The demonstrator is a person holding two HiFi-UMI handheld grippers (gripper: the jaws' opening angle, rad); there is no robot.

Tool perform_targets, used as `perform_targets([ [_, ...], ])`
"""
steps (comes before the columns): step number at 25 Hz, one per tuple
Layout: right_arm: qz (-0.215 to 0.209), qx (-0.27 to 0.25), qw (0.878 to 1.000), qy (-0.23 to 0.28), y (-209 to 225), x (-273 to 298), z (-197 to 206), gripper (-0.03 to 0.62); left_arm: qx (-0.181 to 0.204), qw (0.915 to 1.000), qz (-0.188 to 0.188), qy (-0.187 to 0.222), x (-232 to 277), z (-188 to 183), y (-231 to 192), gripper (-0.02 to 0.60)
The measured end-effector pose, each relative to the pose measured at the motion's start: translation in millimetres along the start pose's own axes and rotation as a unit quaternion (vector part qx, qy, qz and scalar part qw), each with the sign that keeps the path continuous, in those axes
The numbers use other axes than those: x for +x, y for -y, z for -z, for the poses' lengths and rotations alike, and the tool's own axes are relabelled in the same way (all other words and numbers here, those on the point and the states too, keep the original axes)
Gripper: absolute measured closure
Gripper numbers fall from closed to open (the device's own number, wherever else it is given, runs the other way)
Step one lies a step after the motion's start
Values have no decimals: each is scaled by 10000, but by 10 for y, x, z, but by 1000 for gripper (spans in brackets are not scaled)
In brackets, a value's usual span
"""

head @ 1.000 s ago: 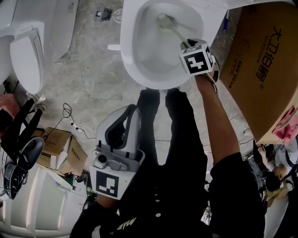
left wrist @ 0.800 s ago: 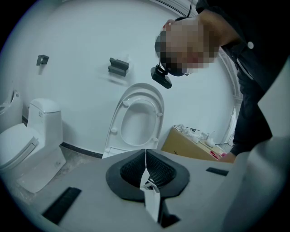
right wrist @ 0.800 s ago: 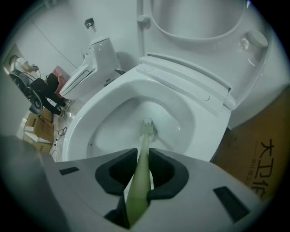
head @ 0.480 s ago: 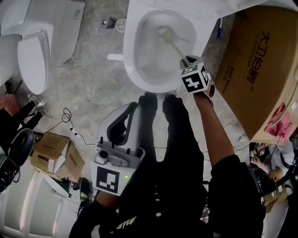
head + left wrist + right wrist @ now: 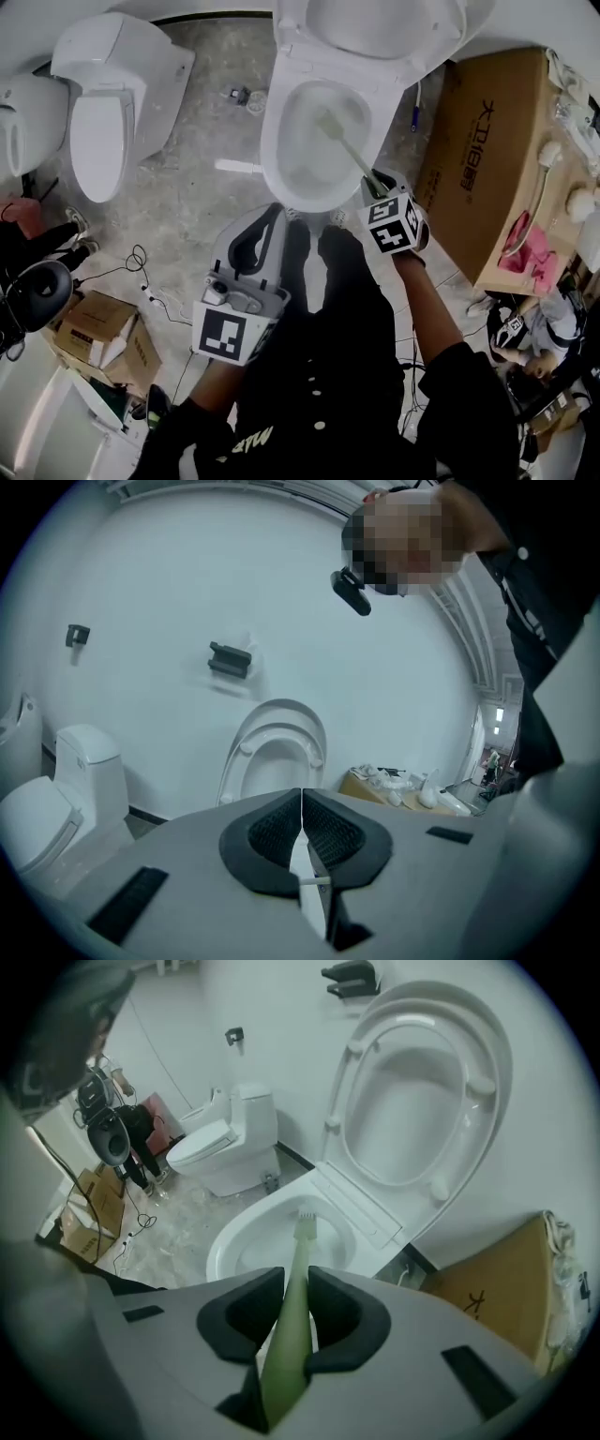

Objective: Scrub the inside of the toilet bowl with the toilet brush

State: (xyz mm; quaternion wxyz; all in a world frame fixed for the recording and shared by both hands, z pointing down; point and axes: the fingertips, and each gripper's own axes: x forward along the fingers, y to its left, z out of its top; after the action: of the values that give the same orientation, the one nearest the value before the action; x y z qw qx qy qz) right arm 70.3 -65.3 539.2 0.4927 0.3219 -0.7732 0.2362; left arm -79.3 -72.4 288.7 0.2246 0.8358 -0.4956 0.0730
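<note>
A white toilet bowl (image 5: pixel 281 159) (image 5: pixel 234 1237) stands open, its seat and lid (image 5: pixel 422 1101) raised against the wall. My right gripper (image 5: pixel 375 183) (image 5: pixel 292 1309) is shut on the pale green handle of the toilet brush (image 5: pixel 349 150) (image 5: pixel 292 1297). The brush head (image 5: pixel 325 122) (image 5: pixel 305 1221) reaches down inside the bowl. My left gripper (image 5: pixel 251 246) (image 5: pixel 302 832) hangs shut and empty over the person's dark trousers, in front of the bowl. In the left gripper view it points up at the wall and the raised seat (image 5: pixel 277 752).
A large brown cardboard box (image 5: pixel 487 159) stands close right of the bowl. A second white toilet (image 5: pixel 112 112) stands left. Small cardboard boxes (image 5: pixel 103 337), cables and a dark helmet (image 5: pixel 37 295) lie at the lower left. A person sits at the lower right (image 5: pixel 525 328).
The head view has pulled back, so the bowl sits lower in frame. The right gripper with the brush drew back toward the bowl's near rim. The left gripper stayed shut.
</note>
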Motion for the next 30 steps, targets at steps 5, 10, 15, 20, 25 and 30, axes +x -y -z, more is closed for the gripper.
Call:
perform_targets([
  [5,64,-163,9993,319,-118,-877,-205,497,201,9995,71,214,-229,-399,130,554],
  [10,133,-157,9968,773,-254,-1693,-410,497,284,9992,166,224,-412,-708,322,555],
  [15,296,-138,9895,1405,-311,-2451,-703,497,380,9981,253,421,-556,-1100,468,554],
  [20,545,-146,9760,2105,-351,-3154,-995,497,556,9955,354,678,-685,-1512,594,554],
  [25,819,-140,9556,2826,-326,-3751,-1258,497,707,9921,496,911,-788,-1816,691,554],
  [30,944,-112,9236,3713,-342,-4285,-1491,497,857,9891,523,1074,-947,-2075,795,555],
])
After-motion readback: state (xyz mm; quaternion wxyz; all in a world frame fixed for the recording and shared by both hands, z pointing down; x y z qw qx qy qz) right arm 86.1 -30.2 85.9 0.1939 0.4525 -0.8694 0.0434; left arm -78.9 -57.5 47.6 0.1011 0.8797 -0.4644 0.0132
